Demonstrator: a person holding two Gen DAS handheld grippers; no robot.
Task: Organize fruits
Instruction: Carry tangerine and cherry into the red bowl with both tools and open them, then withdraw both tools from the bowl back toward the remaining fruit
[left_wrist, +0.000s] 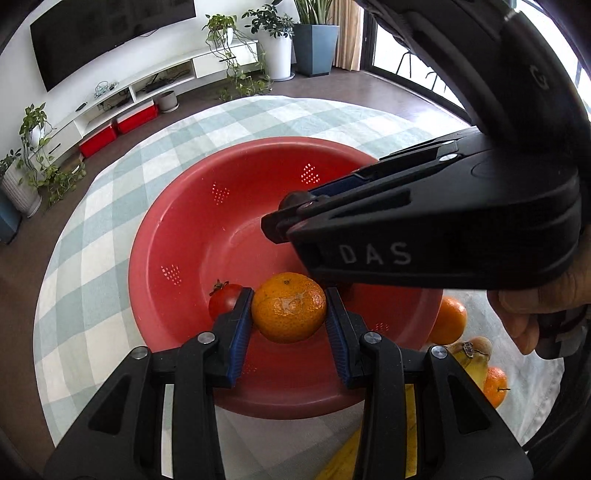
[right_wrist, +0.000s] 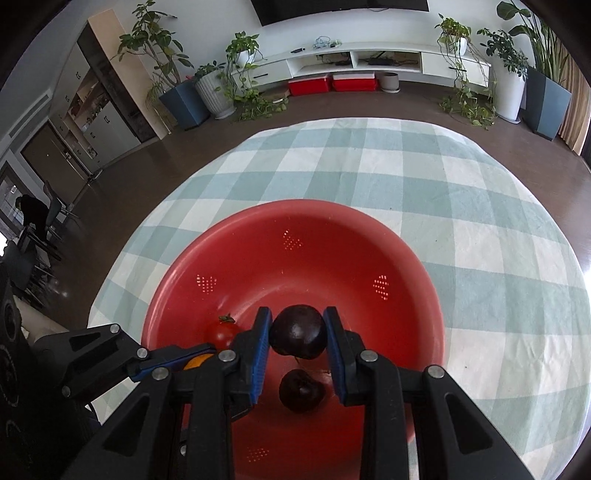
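Over the red colander (left_wrist: 177, 236) on the checked counter (left_wrist: 110, 206), the left gripper (left_wrist: 289, 314) is closed on a mandarin (left_wrist: 289, 312), and the right gripper (right_wrist: 298, 332) pinches a dark plum (right_wrist: 298, 331) above the bowl. Inside the colander lie a tomato (right_wrist: 221, 332) and a second dark plum (right_wrist: 301, 391). More oranges (left_wrist: 448, 319) sit just outside its rim.

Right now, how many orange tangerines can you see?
3. One round orange tangerine is held in the left gripper over the red plastic colander. Two more lie on the checked tablecloth beside it. Others may be hidden.
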